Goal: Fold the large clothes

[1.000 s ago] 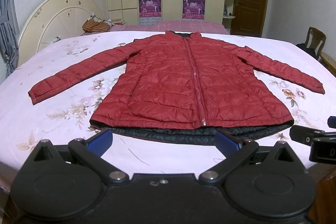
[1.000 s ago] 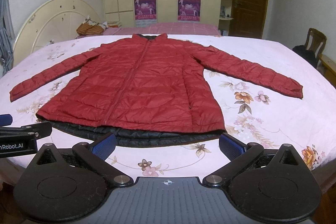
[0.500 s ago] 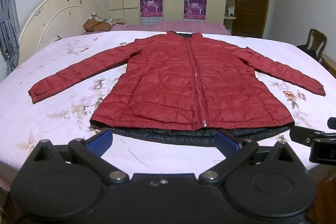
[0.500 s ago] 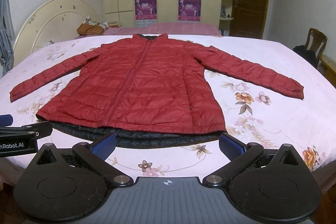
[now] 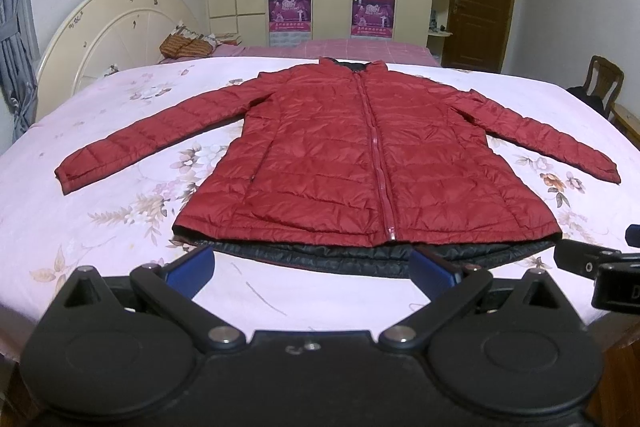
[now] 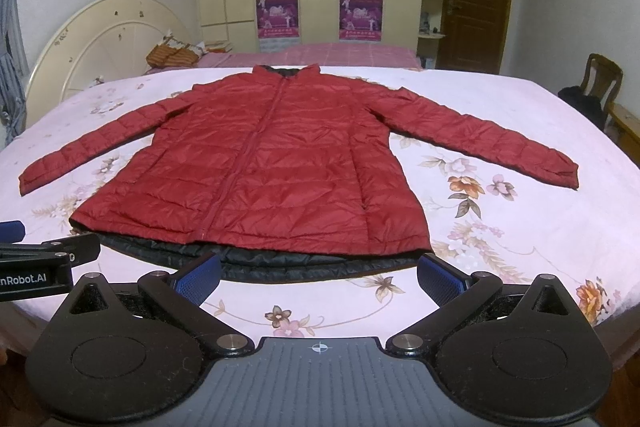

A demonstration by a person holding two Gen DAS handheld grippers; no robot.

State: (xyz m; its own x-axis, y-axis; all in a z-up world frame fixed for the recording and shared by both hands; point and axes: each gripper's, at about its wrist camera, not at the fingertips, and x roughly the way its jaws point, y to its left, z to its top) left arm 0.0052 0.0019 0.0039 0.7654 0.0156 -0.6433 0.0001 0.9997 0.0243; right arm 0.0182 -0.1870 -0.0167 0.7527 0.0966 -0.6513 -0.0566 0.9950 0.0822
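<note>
Fingers (image 5: 192,269) of the left gripper (image 5: 312,271) are spread wide with nothing between them, and the right gripper (image 6: 320,277) matches: blue pads apart, empty. Both hang at the near edge of the bed (image 5: 100,195), just short of the jacket (image 5: 340,163).

The jacket lies flat and face up on the floral sheet, zipped, collar toward 12 o'clock and hem toward 6 o'clock. Its sleeves are stretched out, one cuff at about 9 o'clock and the other at about 3 o'clock in the left view. A strip of black lining shows below the red hem, closest to the fingers.

Over the last second almost nothing has changed. The jacket sits a touch higher in the left view, which suggests a slight tilt or drift of that gripper; the right view is practically the same. Neither pair of fingers has narrowed, and the cloth has not been touched.

So folding has not begun, and this looks like a pause to line up. A likely first step is taking a sleeve or a hem corner, but the pictures do not settle which. The quilted shell looks slick and puffy, so a shallow pinch could slip.
</note>
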